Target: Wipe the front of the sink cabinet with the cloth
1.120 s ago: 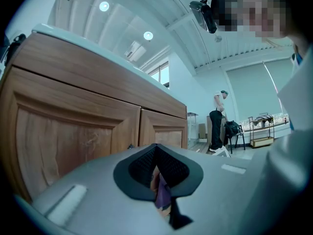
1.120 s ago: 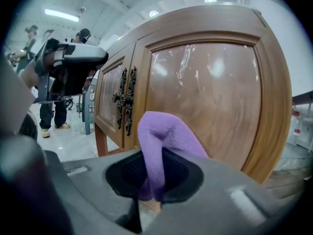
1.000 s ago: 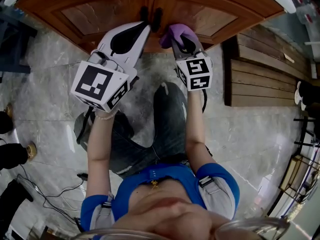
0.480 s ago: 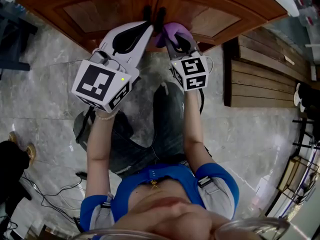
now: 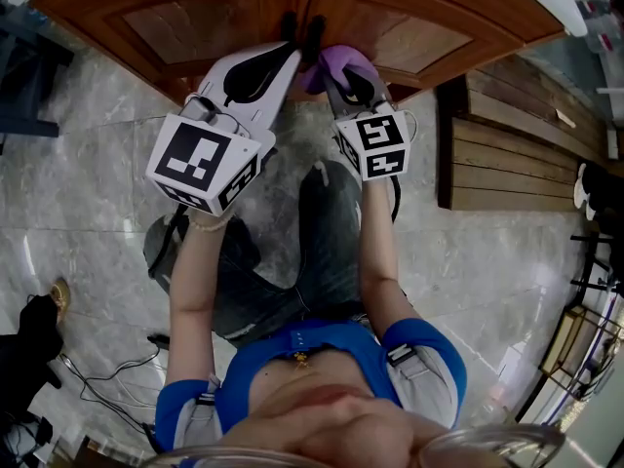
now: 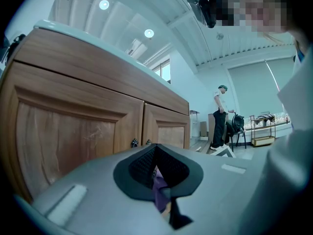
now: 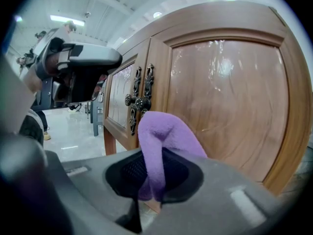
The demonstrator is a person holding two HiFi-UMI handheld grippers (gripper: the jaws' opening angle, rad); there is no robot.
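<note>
The sink cabinet's wooden doors (image 5: 185,27) fill the top of the head view, with two dark ornate handles (image 5: 314,29) at the centre seam. My right gripper (image 5: 341,76) is shut on a folded purple cloth (image 5: 336,64). The cloth (image 7: 164,141) sticks up from the jaws against the lower left of the right door (image 7: 230,97), beside the handles (image 7: 142,102). My left gripper (image 5: 283,57) is shut with nothing in it. It hovers just left of the cloth in front of the left door (image 6: 68,131). A strip of purple shows through its jaw gap.
A slatted wooden platform (image 5: 517,144) lies on the marble floor right of the cabinet. Cables (image 5: 107,378) trail at lower left. A dark furniture leg (image 5: 29,76) stands at far left. A person (image 6: 220,116) stands far back in the room.
My right gripper and the cloth have slid a little left towards the door handles. The left gripper has shifted slightly right. Someone's foot at the left edge has moved down out of the way.
</note>
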